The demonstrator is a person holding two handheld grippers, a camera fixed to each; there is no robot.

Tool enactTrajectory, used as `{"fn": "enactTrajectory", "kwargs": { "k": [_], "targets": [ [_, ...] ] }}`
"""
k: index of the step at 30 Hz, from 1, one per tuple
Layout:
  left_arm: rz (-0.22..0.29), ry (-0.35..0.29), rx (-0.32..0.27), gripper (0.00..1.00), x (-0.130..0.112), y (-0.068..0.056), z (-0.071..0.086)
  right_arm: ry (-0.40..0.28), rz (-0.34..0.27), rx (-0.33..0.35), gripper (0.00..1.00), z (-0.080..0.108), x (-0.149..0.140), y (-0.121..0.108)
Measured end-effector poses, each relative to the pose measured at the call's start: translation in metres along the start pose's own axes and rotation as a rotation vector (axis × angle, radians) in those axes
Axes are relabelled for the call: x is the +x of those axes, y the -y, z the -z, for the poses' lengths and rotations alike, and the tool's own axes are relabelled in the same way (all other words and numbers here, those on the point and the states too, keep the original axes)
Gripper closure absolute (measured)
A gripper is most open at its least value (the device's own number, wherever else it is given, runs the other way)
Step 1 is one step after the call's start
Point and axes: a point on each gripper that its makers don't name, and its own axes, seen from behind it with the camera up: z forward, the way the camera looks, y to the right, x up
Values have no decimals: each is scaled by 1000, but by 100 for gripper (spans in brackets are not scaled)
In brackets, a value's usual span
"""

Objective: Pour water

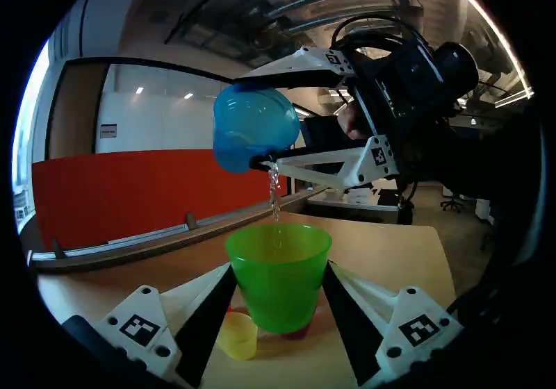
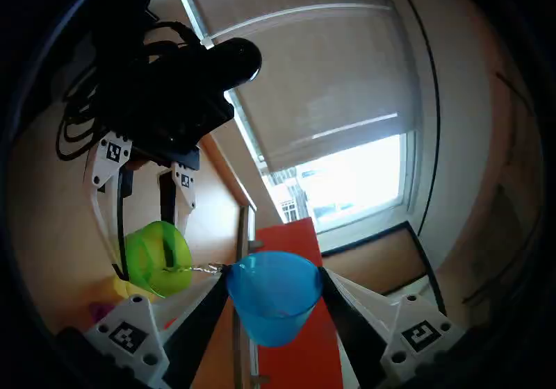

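You are holding your left gripper low and level over the wooden table. Its two fingers are clenching either side of an upright green cup. Your right gripper is reaching in above it from the right, rolled over so its fingers are stacked one above the other. Those fingers are grasping a blue cup, which is tipped onto its side directly over the green one. A thin stream of water is falling from the blue cup's lower rim, beside the lower finger, into the green cup's mouth.

In the right gripper view the room is lying sideways because of that roll. There the water is running across from the blue cup's rim to the green cup, with your left gripper standing farther off behind it.

The rear of the right gripper is sitting under a black camera housing and cables, so the hand behind it is hard to make out. A small yellow cup is showing near the green cup's base. A pink-red thing beside it is mostly covered, and you cannot tell what it is. The water level in the green cup is too hard to judge. The bottom edge is cutting off the left gripper's fingers.
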Motion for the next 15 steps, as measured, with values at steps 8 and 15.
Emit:
{"fn": "enactTrajectory", "kwargs": {
  "k": [8,15],
  "targets": [
    [0,-2,3,18,0,1,1,3,25,4,8,-1,-1,1],
    [0,-3,3,18,1,1,1,2,45,10,8,-3,2,2]
  ]
}}
